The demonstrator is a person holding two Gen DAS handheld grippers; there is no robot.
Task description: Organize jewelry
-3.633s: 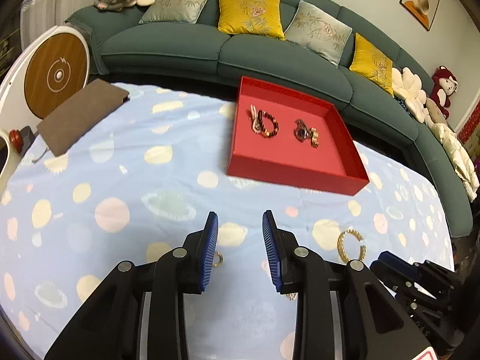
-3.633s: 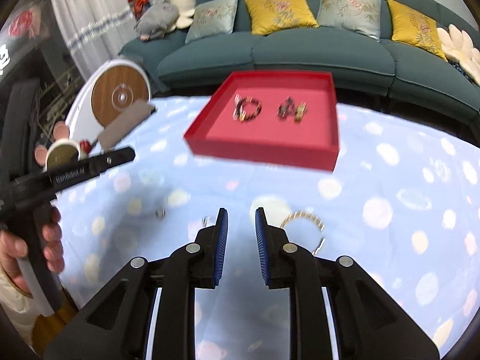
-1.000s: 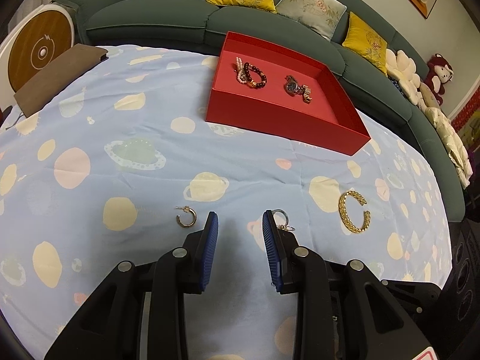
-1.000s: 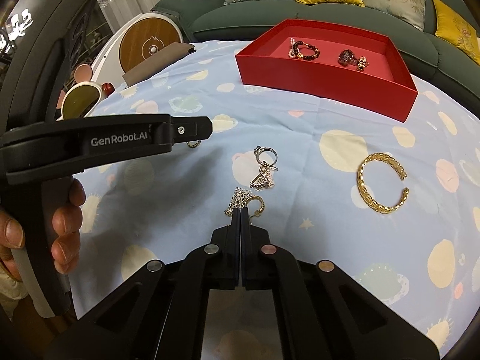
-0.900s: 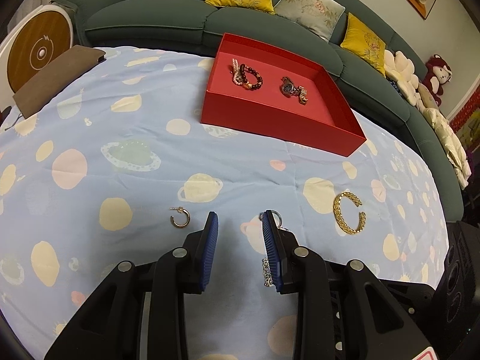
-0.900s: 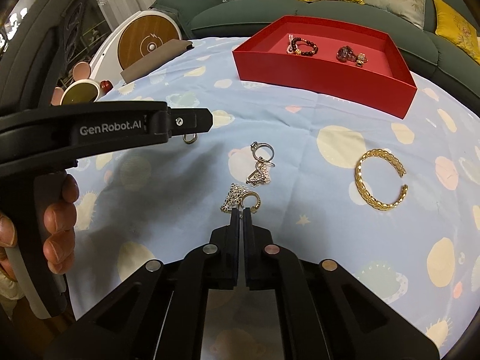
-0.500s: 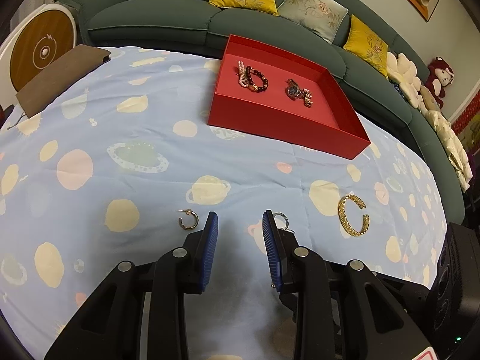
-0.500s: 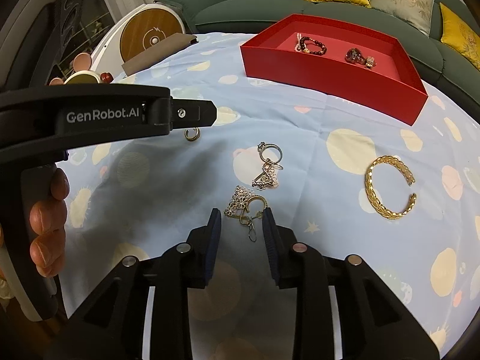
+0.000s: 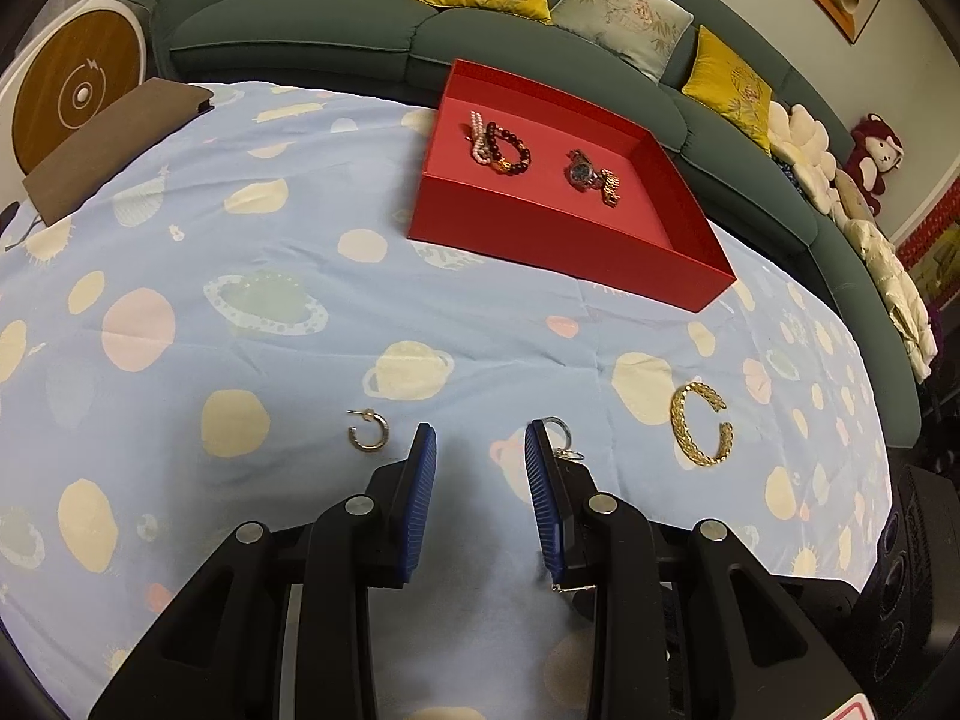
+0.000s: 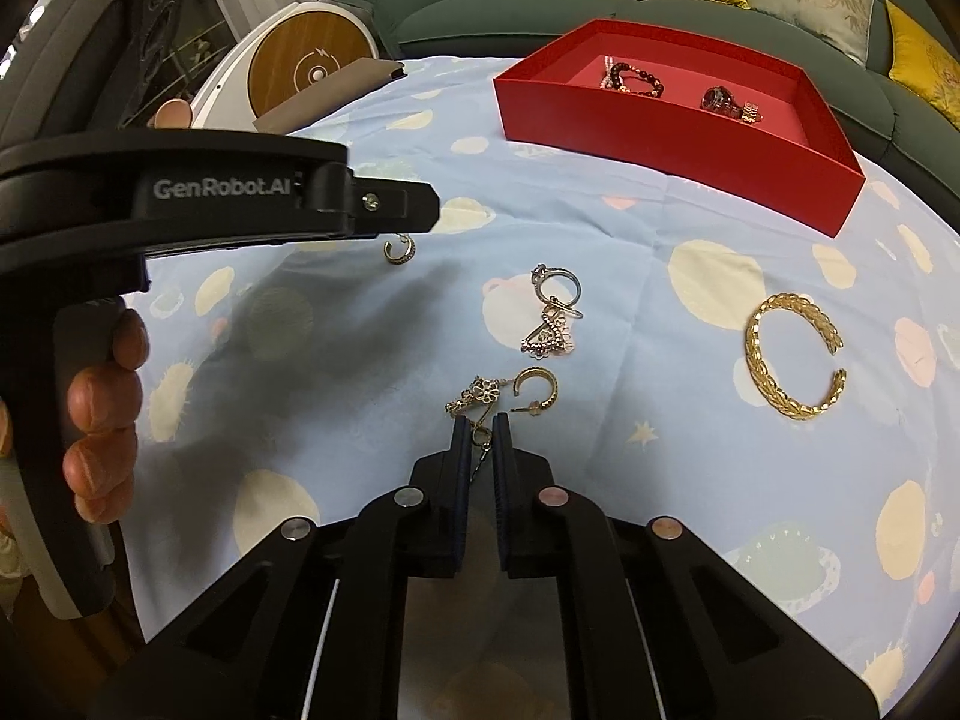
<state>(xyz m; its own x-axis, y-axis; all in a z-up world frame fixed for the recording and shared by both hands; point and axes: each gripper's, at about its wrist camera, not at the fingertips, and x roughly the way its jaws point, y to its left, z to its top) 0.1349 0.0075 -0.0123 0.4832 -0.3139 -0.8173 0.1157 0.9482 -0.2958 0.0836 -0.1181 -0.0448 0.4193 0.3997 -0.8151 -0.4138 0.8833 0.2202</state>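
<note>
My right gripper (image 10: pixel 481 420) points down at the cloth and its jaws are closing. The hook of a gold flower drop earring (image 10: pixel 480 393) sits in the narrow gap, and the pads appear to touch it. A gold hoop earring (image 10: pixel 537 387) lies just right of it. Beyond them lie a silver ring (image 10: pixel 555 285) with a sparkly piece (image 10: pixel 549 339), a gold cuff bracelet (image 10: pixel 786 360) and a small hoop (image 10: pixel 399 249). My left gripper (image 9: pixel 480 450) hovers open and empty between another hoop earring (image 9: pixel 367 437) and the silver ring (image 9: pixel 558 425). The red tray (image 9: pixel 540 240) holds a beaded bracelet (image 9: pixel 501 147) and a watch (image 9: pixel 591 177).
A person's hand (image 10: pixel 102 396) holds the left gripper's handle at the left of the right wrist view. A brown pad (image 9: pixel 114 144) and a round wooden-faced device (image 9: pixel 72 96) stand at the table's far left. A green sofa (image 9: pixel 300 42) with cushions runs behind the table.
The right gripper's jaws went from shut to open and have come almost together around the flower earring's hook. The left gripper has held still and open.
</note>
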